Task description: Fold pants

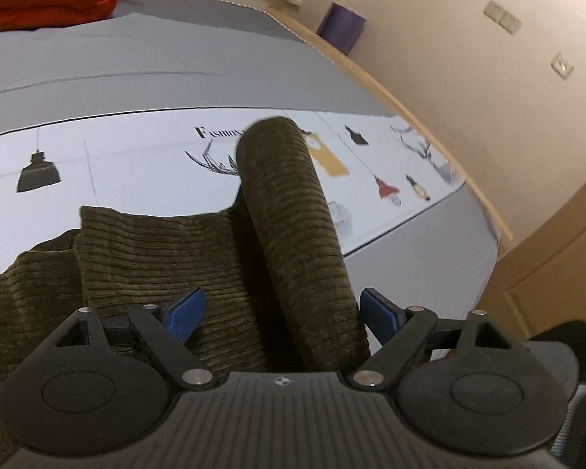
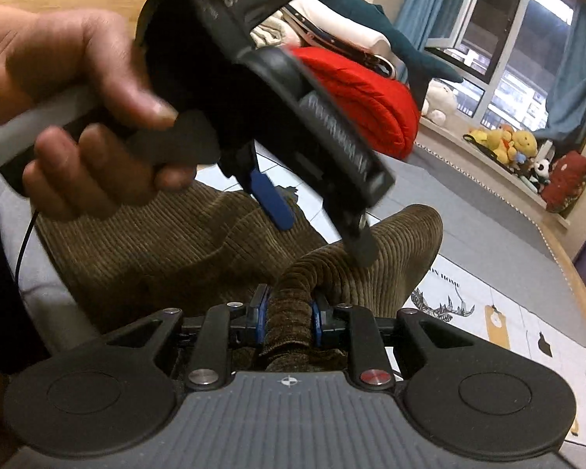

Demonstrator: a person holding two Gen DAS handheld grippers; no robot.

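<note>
The right gripper [image 2: 289,320] is clenching a bunched pants [image 2: 355,258] fold running straight ahead — the left gripper [image 1: 281,312], released, is straddling it.

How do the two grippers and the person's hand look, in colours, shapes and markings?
Each gripper, left and right, has a black ribbed body, two round discs, silver rivets and blue finger pads. The right shows one red rivet. The bare hand grips a grey handle; a thin black cable hangs below.
</note>
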